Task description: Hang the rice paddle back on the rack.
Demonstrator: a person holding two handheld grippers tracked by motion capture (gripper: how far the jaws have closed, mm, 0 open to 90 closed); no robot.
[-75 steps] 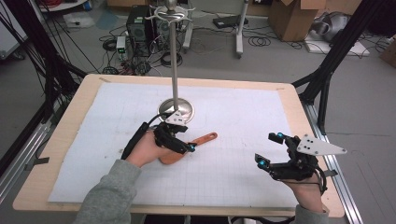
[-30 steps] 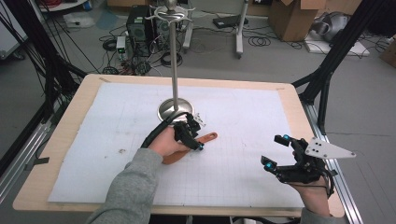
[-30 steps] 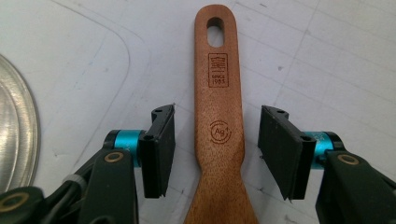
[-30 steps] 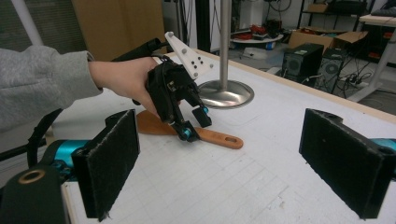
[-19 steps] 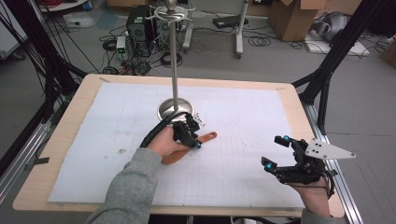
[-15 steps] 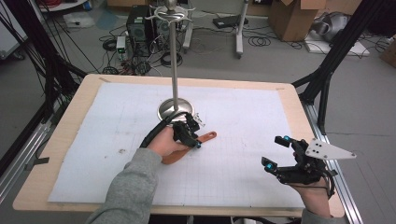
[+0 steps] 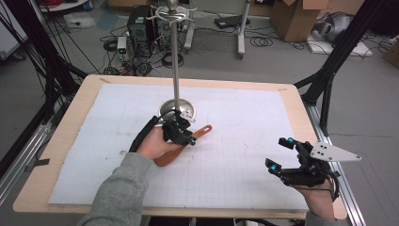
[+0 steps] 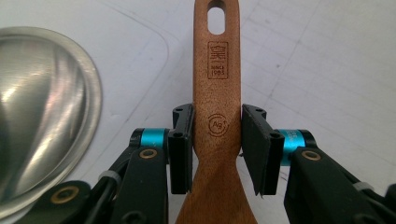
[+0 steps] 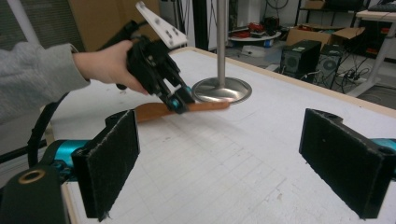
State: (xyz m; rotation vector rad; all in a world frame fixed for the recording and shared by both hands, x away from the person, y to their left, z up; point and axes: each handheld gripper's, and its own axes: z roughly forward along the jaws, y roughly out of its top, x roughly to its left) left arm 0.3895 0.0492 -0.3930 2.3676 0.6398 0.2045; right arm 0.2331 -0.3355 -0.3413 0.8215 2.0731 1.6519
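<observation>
- Nearest the person, at the table's right front corner and well apart from the metal stand: right gripper, held in a hand, jaws spread wide with nothing between them.
- Seen along that gripper's own view: two black padded fingers far apart, bare gridded white mat in the gap.
- Farther in, just in front of the stand's round steel base: left gripper, gripped by a hand in a grey sleeve.
- Pinching a wooden spatula by its handle, one pad against each edge, at the narrow neck where the handle widens toward the blade.
- Spatula low over the mat, close beside the base; contact with the mat impossible to judge.
- Handle end with its slotted hanging hole pointing away from the hand, to the right of the base; broad blade end back under the hand.
- Stamped marks readable on the handle just beyond the pads.
- Rim of the base just to one side of the pinched handle, not touching it.
- Farthest: upright pole of the stand rising from the base, with curved hooks at its top.
- Beyond the table, at the far edge behind the stand: floor with cables and cardboard boxes.
</observation>
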